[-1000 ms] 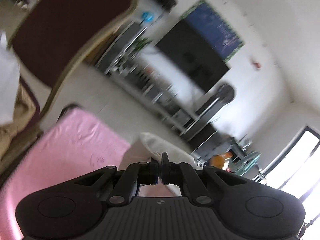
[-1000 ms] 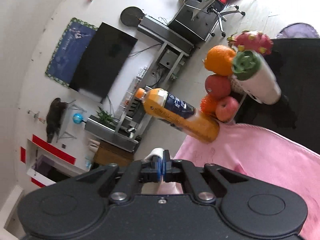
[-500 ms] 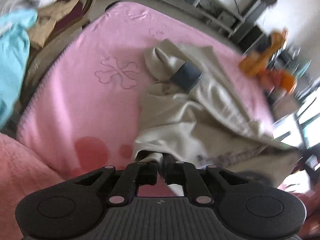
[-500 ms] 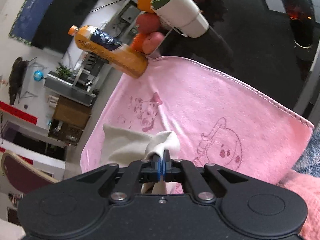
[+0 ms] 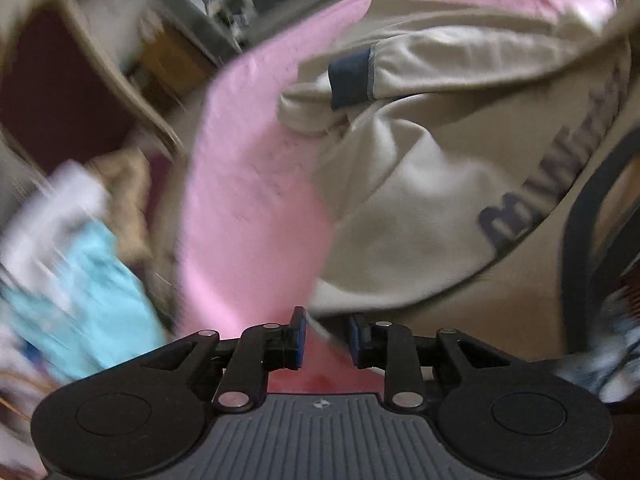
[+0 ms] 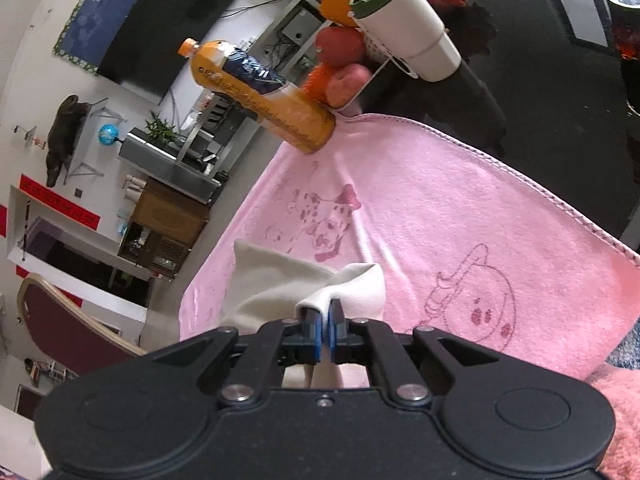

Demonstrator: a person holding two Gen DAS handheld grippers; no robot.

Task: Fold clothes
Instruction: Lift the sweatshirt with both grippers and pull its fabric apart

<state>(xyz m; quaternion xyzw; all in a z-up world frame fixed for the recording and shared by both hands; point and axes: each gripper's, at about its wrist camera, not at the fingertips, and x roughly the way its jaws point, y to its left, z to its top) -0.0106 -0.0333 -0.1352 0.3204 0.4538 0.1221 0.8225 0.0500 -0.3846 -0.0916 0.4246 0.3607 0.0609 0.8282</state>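
Lying crumpled across the pink towel is a cream sweatshirt with a dark cuff and dark lettering, spread toward the towel's right side in the left wrist view. The left gripper is seen with its jaws parting, a narrow gap between the blue pads; an edge of the cream cloth runs just at that gap, but whether it is touched cannot be told through the blur. Beyond the towel's left edge, a dark red chair and a heap of pale blue and white clothes are made out. In the right wrist view, the right gripper is pinched on a fold of the sweatshirt, which is bunched up over the fingertips near the towel's lower left part. At the towel's far corner an orange drink bottle is seen, with a fruit basket and a white cup with a green lid just beside it on the dark table.
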